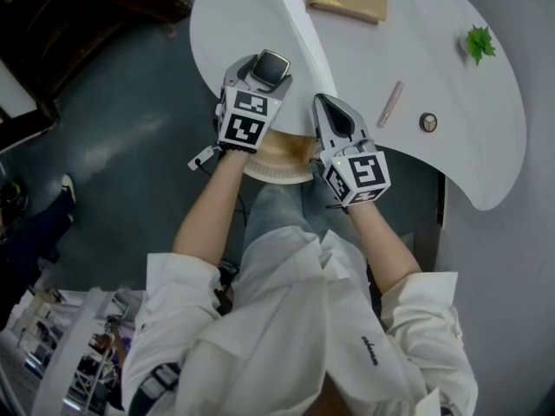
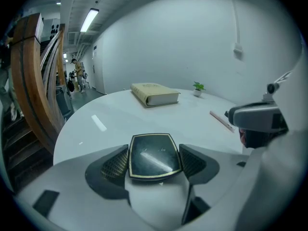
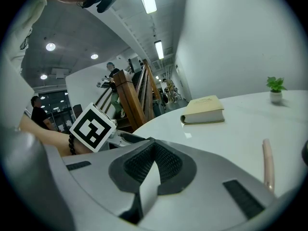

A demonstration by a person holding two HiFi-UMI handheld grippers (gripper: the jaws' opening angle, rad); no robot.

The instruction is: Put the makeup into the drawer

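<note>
Nothing legible — shirt lettering (image 1: 370, 351) too small.

The left forearm (image 1: 211, 208) and right forearm (image 1: 383, 237) reach forward, bare below rolled white sleeves (image 1: 184, 276). The grippers sit side by side, near each other. The left gripper (image 1: 267, 74) has its jaws wide apart, pads pressed on the sides of a compact (image 2: 153, 156). The right gripper (image 3: 153, 163) has its jaws closed together, with nothing between them.
</note>
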